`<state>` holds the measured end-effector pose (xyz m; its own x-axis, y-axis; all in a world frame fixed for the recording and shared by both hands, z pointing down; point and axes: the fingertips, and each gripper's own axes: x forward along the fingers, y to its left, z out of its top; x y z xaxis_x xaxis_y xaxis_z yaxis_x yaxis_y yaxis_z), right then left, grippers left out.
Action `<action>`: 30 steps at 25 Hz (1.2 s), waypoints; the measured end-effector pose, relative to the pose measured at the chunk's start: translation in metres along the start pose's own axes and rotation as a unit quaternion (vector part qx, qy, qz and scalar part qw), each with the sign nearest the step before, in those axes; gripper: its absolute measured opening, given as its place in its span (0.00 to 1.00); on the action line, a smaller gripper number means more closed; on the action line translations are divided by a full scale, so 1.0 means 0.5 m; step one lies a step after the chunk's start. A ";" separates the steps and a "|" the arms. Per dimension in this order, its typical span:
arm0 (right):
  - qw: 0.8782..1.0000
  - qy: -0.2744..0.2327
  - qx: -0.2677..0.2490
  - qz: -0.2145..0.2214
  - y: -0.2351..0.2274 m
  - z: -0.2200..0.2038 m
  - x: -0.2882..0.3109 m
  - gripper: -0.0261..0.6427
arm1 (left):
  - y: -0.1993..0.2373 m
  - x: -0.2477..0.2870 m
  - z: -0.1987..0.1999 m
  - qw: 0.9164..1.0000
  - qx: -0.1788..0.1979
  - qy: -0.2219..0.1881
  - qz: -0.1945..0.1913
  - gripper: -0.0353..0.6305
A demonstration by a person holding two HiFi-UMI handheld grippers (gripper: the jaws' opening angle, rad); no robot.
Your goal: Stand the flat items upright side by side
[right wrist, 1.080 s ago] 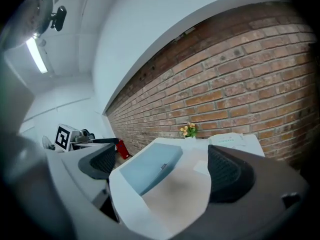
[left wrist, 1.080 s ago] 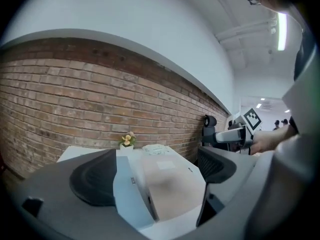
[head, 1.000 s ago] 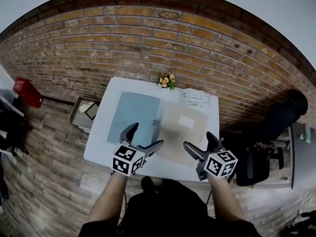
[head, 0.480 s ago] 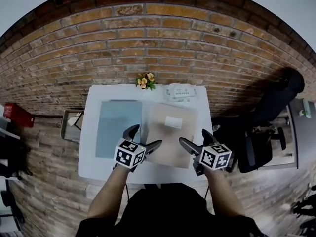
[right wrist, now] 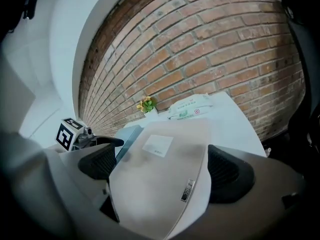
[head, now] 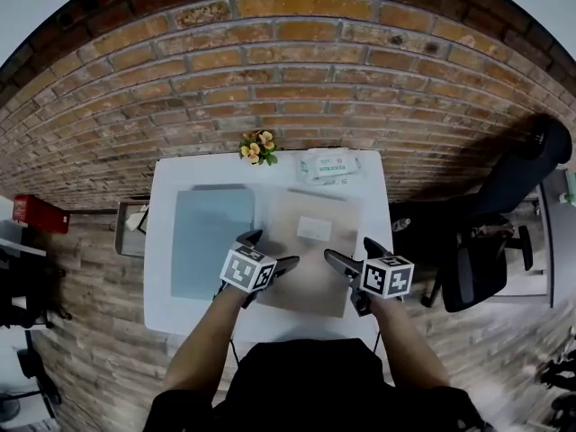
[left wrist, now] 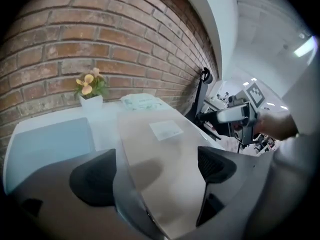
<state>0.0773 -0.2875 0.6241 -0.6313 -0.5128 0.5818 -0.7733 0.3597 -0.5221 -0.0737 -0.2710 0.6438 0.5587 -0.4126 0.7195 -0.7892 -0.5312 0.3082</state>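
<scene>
Two flat items lie side by side on the white table (head: 162, 304): a blue one (head: 211, 241) on the left and a beige one (head: 310, 259) with a white label (head: 314, 229) on the right. My left gripper (head: 268, 251) hovers open over the beige item's near left edge; in the left gripper view (left wrist: 155, 169) the beige item (left wrist: 165, 144) lies between and below its jaws, untouched. The right gripper (head: 354, 251) stands open over the near right edge, and the right gripper view (right wrist: 165, 166) shows the beige item (right wrist: 160, 179) spanning the jaw gap. Nothing is held.
A small pot of flowers (head: 256, 146) and a pack of wipes (head: 328, 165) sit at the table's far edge against the brick wall. A black office chair (head: 486, 259) stands to the right. On the floor at left are a box (head: 130, 228) and a red object (head: 36, 214).
Both grippers have moved forward over the beige item's near edge and stayed open. The head view has swung, so the table now sits squarer in the frame.
</scene>
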 end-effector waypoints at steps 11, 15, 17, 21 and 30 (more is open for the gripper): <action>0.998 0.050 0.015 -0.016 -0.042 -0.035 0.040 0.91 | -0.008 0.065 -0.018 0.998 -0.015 0.056 -0.006 0.83; 0.998 0.054 0.026 -0.030 -0.066 -0.047 0.033 0.91 | -0.035 0.082 0.005 0.998 -0.037 0.036 -0.028 0.83; 0.997 0.049 0.029 -0.048 -0.089 -0.048 0.025 0.91 | -0.056 0.096 0.007 0.998 -0.027 0.037 -0.033 0.83; 0.996 0.036 0.034 -0.068 -0.138 -0.034 0.008 0.91 | -0.098 0.113 0.004 0.996 -0.006 0.054 -0.068 0.83; 0.994 0.073 0.053 -0.069 -0.171 -0.079 0.024 0.89 | -0.078 0.158 -0.060 0.985 -0.029 0.128 -0.109 0.83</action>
<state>0.1335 -0.2935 0.7005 -0.5275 -0.4298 0.7328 -0.8475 0.2066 -0.4889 -0.0068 -0.2605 0.7073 0.6406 -0.0894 0.7627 -0.6743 -0.5407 0.5030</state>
